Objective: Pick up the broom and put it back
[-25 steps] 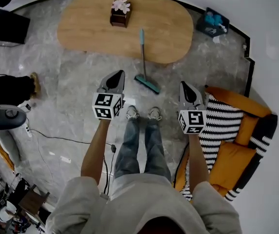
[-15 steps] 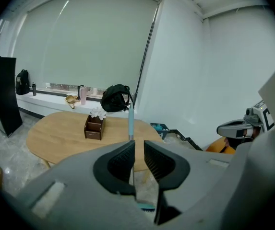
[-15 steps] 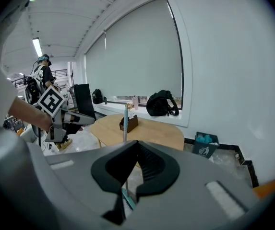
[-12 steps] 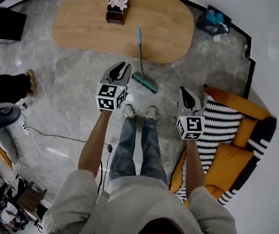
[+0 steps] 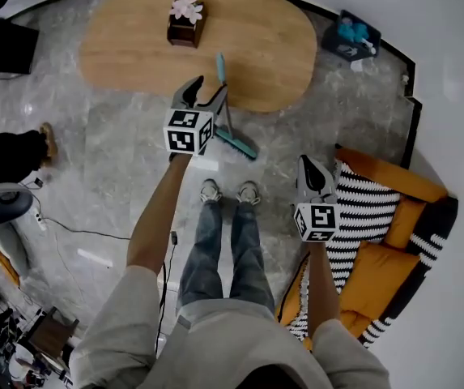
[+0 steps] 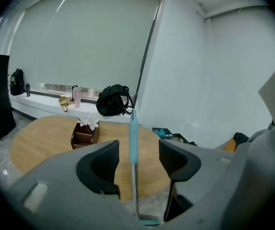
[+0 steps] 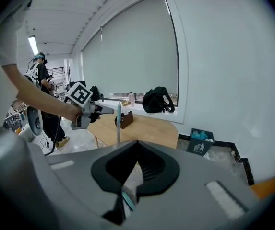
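The broom point(image 5: 239, 143) stands nearly upright on the marble floor point(image 5: 118, 160), with its teal head down in front of the person's shoes point(image 5: 228, 192). Its handle rises by the near edge of the oval wooden table point(image 5: 256, 31).

The left gripper point(image 5: 206, 96) is held out at arm's length towards the handle. Its jaws have just been opening and now stand wide apart. The left gripper view shows the teal grip of the handle between the two pads, touching neither.

The right gripper point(image 5: 308, 165) hangs lower and nearer the body, beside the orange and striped cushions point(image 5: 377, 217). Its jaws are closed together with nothing held between them.

On the table sits a small brown box with pale flowers point(image 5: 185, 20). A dark bin point(image 5: 343, 37) stands on the floor by the wall.
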`<state>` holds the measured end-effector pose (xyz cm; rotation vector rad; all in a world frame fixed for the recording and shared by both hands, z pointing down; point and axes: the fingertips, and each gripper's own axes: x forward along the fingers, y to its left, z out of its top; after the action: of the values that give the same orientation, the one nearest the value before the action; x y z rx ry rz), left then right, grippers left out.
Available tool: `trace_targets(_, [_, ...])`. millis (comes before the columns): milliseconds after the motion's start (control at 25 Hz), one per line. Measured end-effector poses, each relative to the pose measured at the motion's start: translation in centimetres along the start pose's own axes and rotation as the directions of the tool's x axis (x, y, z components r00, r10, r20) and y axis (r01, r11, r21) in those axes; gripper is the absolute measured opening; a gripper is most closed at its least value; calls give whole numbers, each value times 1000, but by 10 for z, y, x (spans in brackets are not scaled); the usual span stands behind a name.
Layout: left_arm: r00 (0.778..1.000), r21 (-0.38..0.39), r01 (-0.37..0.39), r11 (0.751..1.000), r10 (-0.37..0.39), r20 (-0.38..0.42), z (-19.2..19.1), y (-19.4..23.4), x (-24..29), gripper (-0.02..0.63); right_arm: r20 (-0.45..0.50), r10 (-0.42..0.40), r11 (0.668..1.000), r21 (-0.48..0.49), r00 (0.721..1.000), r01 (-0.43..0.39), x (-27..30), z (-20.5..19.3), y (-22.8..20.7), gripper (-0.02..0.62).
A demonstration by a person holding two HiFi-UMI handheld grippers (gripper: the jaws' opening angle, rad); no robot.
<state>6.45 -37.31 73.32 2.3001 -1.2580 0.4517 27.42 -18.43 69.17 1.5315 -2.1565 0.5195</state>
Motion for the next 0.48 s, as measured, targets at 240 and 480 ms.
trace_targets(240, [999, -4, -3, 1000, 3, -35, 2, 8, 38, 259, -5, -24, 1000, 5, 1000, 24, -2, 0, -18, 2])
trace_targets(480, [999, 12, -9, 1000, 10, -48, 6, 12, 61, 258, -16, -40, 999, 10, 999, 40, -3, -5, -29, 3])
